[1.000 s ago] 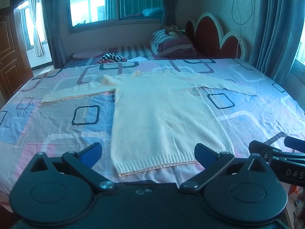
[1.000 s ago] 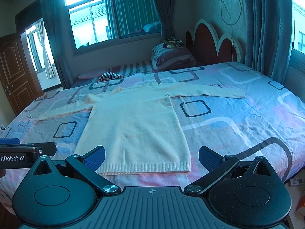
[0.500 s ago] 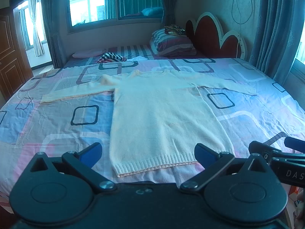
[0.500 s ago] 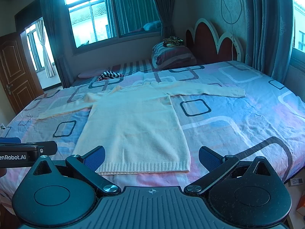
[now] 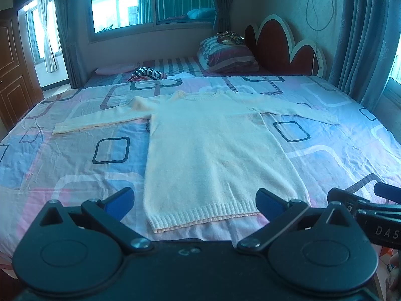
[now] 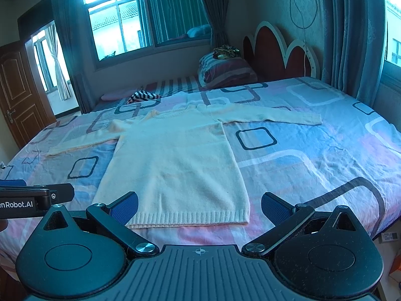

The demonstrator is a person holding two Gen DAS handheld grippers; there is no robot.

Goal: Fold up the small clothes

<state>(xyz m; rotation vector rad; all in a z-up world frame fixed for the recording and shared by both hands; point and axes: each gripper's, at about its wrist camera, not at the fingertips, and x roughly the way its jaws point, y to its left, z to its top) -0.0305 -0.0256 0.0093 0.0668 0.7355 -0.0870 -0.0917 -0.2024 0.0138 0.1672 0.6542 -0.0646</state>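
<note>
A cream long-sleeved knit sweater (image 5: 213, 148) lies flat on the bed, hem toward me, both sleeves spread out sideways. It also shows in the right wrist view (image 6: 175, 163). My left gripper (image 5: 194, 203) is open and empty, held just short of the hem. My right gripper (image 6: 199, 207) is open and empty, also just before the hem. Each gripper shows at the edge of the other's view.
The bed sheet (image 5: 75, 155) has a blue, pink and white square pattern. Striped pillows (image 5: 228, 57) and a striped cloth (image 5: 147, 74) lie at the far side by the red headboard (image 5: 283, 47). A wooden door (image 6: 20, 95) stands at the left.
Both views shift only slightly; the sweater sits a touch lower and nearer in the frames. Both grippers stay open.
</note>
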